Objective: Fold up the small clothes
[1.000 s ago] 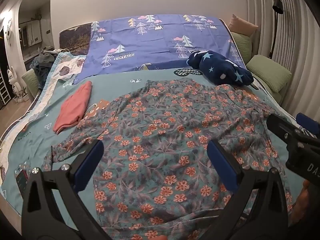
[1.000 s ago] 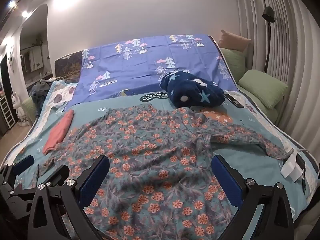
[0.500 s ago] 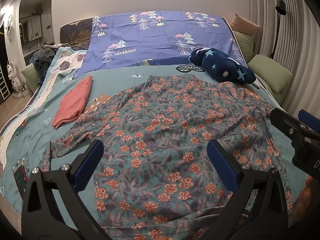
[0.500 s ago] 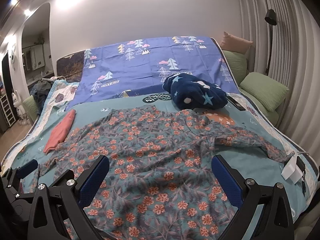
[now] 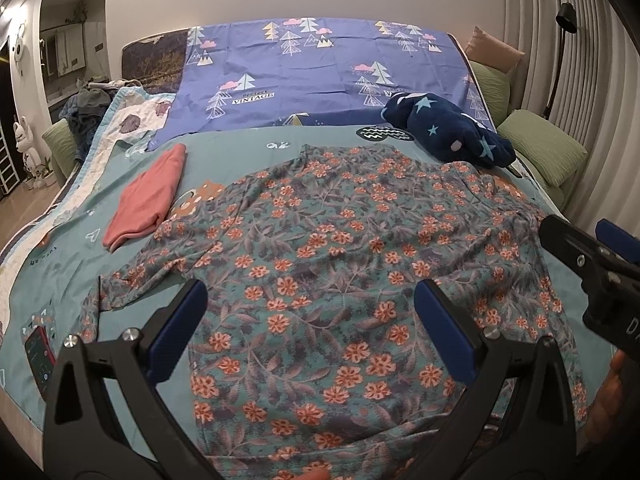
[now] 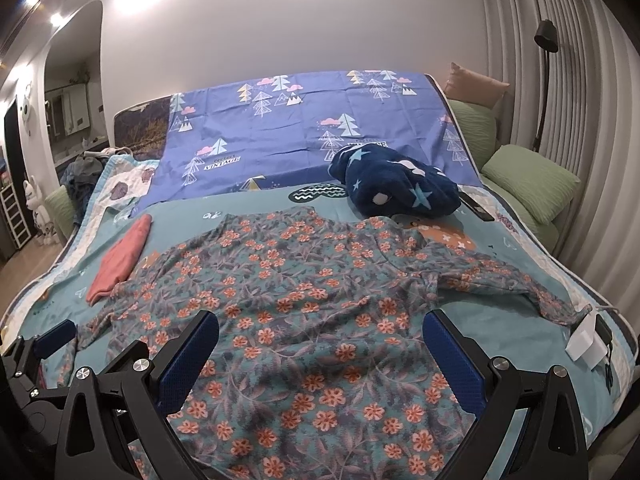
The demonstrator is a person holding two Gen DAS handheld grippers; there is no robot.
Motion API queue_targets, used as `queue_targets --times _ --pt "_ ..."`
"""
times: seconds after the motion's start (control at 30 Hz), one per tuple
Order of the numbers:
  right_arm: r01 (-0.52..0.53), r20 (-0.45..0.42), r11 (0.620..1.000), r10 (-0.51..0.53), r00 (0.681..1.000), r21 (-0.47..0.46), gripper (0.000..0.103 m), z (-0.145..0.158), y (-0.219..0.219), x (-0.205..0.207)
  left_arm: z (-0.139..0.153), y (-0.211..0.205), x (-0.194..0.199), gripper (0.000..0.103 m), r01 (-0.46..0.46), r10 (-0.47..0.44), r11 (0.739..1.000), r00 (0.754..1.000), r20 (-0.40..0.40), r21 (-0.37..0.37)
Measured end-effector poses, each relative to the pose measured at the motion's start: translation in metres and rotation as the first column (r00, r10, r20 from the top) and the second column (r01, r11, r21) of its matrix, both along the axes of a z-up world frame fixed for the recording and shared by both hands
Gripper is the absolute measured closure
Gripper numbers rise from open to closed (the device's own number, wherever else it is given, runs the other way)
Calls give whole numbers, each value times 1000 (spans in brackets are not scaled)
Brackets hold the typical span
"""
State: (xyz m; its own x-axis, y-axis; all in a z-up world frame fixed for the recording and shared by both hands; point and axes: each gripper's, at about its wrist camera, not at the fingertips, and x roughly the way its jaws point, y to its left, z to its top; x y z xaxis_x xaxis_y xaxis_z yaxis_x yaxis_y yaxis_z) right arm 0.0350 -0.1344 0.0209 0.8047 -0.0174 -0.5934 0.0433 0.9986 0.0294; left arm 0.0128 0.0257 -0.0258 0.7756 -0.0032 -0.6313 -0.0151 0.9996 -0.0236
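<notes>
Floral garment [image 5: 340, 272] lies spread flat across the teal bedsheet [image 5: 248, 152], hem end toward the cameras and hanging over the near edge of the bed, neck end toward the headboard. Laid open like that so the sleeves and sides are reachable for the first fold. Judging from this, folding hasn't started.

Left gripper [image 5: 312, 328]: fingers wide apart, nothing between them, hovering above the lower body of the garment. Right gripper [image 6: 320, 356]: same, fingers spread, empty, over the hem area. Both are side by side above the near end, likely staging for a two-point grab.

Left sleeve [image 5: 132, 276] runs out flat toward the bed's left edge. Right sleeve [image 6: 512, 284] is twisted and bunched, its cuff near the white charger [image 6: 586, 340] at the right edge. That sleeve probably needs straightening first, and the charger cable is a snag risk.

Pink folded item [image 5: 148, 196] sits just beside the garment's left shoulder; looks like a finished piece parked clear of the work area. Navy star blanket [image 6: 396, 184] is bundled at the far right, close to the garment's top edge; contact unclear. Phone [image 5: 39, 354] lies at the near-left corner.
</notes>
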Motion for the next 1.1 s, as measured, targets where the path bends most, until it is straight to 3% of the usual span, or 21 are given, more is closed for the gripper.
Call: queue_targets --times 0.37,0.6,0.63,1.1 --pt "-7 -24 1000 7 1000 5 0 -1 2 4 -4 5 1 0 2 -2 1000 1000 1 -9" --pt "-4 -52 993 10 999 117 0 2 3 8 -4 5 1 0 3 -3 1000 1000 0 -7" --pt "-2 -70 999 6 998 48 0 -2 4 8 -5 5 1 0 4 -4 1000 1000 -1 -8" --pt "-26 7 997 25 1000 76 0 0 19 13 -8 15 6 0 2 -2 1000 1000 -3 -12"
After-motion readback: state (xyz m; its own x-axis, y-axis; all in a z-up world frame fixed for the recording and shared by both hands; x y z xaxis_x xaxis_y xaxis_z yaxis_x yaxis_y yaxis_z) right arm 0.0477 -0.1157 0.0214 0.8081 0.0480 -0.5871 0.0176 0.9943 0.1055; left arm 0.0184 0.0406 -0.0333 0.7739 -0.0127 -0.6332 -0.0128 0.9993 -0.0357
